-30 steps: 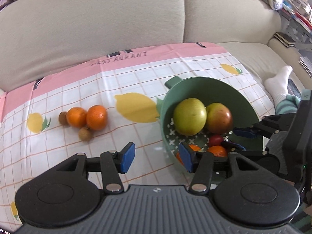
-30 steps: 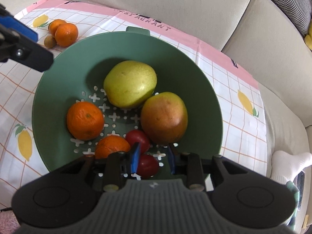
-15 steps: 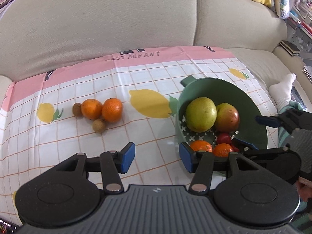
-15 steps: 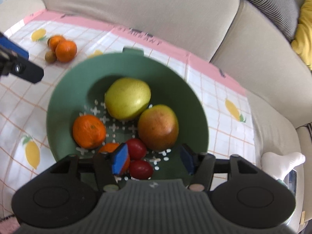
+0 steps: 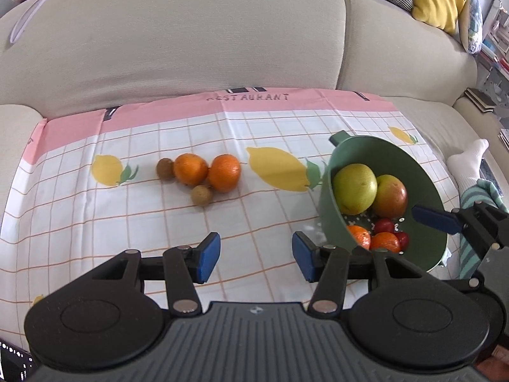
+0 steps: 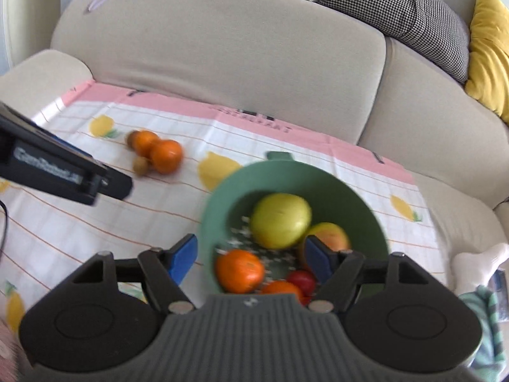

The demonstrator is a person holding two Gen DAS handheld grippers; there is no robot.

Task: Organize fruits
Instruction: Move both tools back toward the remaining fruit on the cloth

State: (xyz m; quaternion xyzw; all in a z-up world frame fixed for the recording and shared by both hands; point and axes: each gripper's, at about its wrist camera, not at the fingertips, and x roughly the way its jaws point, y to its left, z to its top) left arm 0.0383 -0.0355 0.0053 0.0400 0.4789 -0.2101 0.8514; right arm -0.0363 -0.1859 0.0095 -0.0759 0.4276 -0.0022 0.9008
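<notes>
A green colander bowl (image 5: 426,181) (image 6: 222,191) sits on the right of the checked cloth. It holds a green pear (image 5: 354,189), a red-green apple (image 5: 389,195), two oranges (image 5: 385,242) and small red fruits (image 5: 383,225). Two more oranges (image 5: 206,170) (image 6: 165,156) and two brown kiwis (image 5: 201,194) lie loose on the cloth to the left. My left gripper (image 5: 256,256) is open and empty above the cloth's front. My right gripper (image 6: 249,256) is open and empty, above the bowl's near side.
The lemon-print cloth (image 5: 127,222) covers a beige sofa seat, with the backrest (image 5: 191,47) behind. A yellow cushion (image 6: 490,54) and a checked one (image 6: 397,9) lie at the back right. A socked foot (image 5: 467,162) rests at the right.
Both grippers have pulled back and up from the bowl. The right gripper has opened wide, letting go of a small red fruit that now lies in the bowl.
</notes>
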